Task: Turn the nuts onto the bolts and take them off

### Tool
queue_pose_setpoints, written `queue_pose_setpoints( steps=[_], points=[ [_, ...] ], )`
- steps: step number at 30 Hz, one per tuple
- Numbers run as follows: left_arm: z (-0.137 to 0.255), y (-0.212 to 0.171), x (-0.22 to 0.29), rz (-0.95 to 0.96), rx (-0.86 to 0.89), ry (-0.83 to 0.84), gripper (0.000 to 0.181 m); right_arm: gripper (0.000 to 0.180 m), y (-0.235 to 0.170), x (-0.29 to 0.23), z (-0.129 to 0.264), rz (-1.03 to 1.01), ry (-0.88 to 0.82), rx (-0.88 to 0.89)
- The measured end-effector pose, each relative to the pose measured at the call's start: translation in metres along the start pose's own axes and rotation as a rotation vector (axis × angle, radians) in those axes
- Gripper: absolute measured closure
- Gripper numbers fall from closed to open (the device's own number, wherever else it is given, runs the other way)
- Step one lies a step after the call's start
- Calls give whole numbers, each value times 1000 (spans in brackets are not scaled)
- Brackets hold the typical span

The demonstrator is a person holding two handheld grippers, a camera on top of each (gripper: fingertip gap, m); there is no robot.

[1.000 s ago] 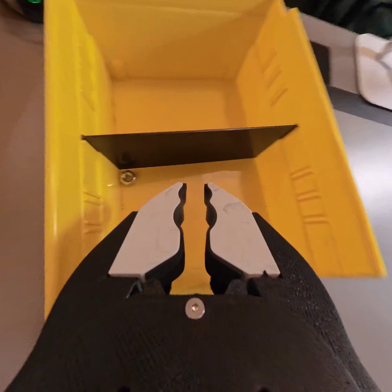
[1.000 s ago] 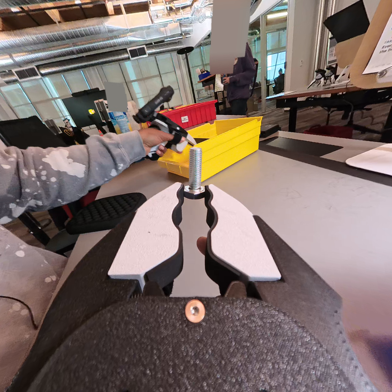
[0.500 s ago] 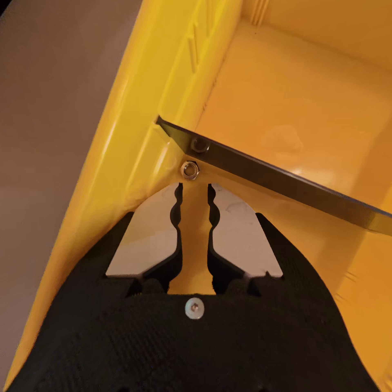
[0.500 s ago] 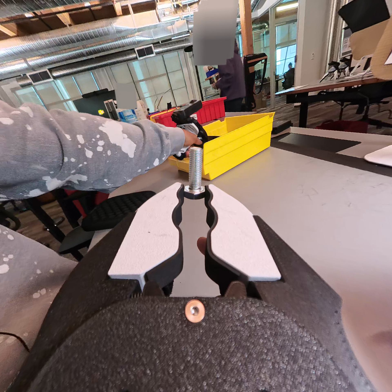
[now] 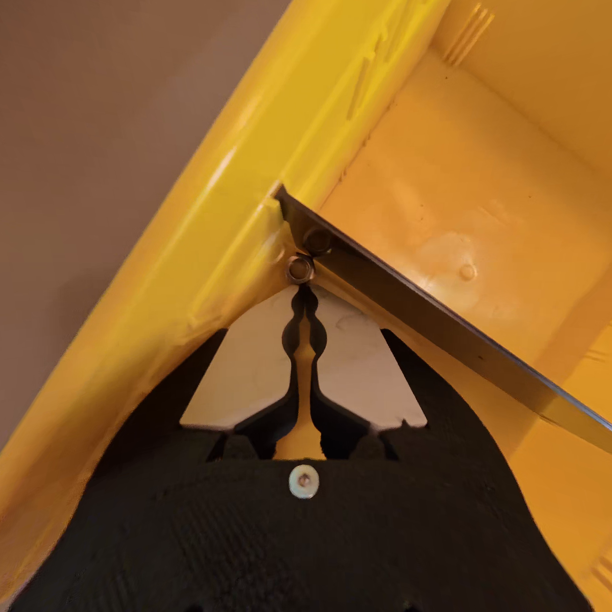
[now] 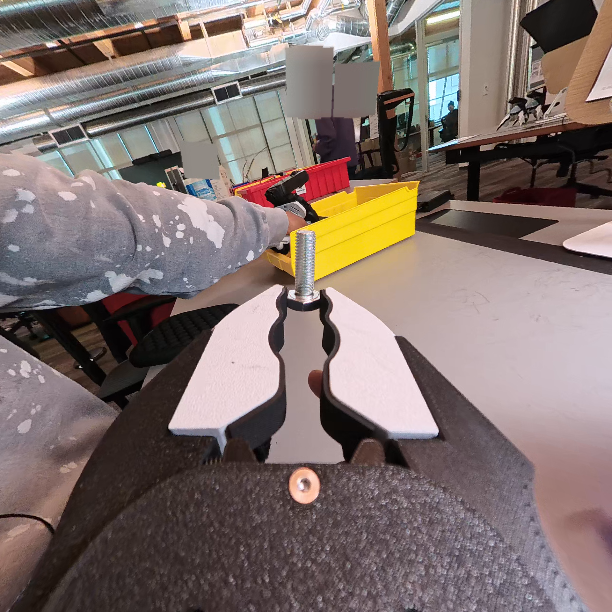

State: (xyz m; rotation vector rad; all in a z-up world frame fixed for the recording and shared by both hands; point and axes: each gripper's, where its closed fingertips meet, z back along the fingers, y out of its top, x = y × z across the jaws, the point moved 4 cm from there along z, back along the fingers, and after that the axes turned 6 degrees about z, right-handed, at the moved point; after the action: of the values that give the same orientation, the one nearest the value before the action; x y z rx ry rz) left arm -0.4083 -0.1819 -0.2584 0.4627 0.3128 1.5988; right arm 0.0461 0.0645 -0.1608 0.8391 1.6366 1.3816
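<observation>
Down in the yellow bin (image 5: pixel 231 185), at twelve o'clock from the closed, empty left gripper (image 5: pixel 304 291), the nut (image 5: pixel 299 269) lies ungrabbed, while the right gripper (image 6: pixel 303 299) clamps the upright bolt (image 6: pixel 305 263), nothing threaded yet.

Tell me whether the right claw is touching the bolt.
Touching. The right wrist view shows the right claw shut on the upright bolt's hex head.

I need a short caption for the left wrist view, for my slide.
Left hand-held gripper, nearly closed, reaches the nut in the yellow bin corner beside the black divider.
</observation>
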Motion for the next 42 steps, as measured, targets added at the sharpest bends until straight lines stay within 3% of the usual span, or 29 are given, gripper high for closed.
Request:
queue_pose_setpoints(
  steps=[5,12,14,18,24,31,37,42],
  points=[
    [9,-3,12,-35,-21,-143,180,161,1,0,0,13,-1,5],
    [71,4,20,-227,145,-315,180,162,2,1,2,28,-12,11],
    [76,1,16,-248,111,-330,180,161,0,2,1,26,-17,4],
    [55,2,10,-276,78,-198,180,162,-10,3,-3,16,-24,-25],
    [13,2,2,-95,34,-64,166,162,-13,2,-4,31,-26,-42],
    [-4,6,-4,18,90,28,155,162,-8,6,0,8,-17,-15],
    [-11,18,-9,27,185,66,162,162,-5,12,3,-20,-23,3],
    [-10,19,-9,26,134,30,165,161,-6,11,2,-8,-19,-6]
  ],
)
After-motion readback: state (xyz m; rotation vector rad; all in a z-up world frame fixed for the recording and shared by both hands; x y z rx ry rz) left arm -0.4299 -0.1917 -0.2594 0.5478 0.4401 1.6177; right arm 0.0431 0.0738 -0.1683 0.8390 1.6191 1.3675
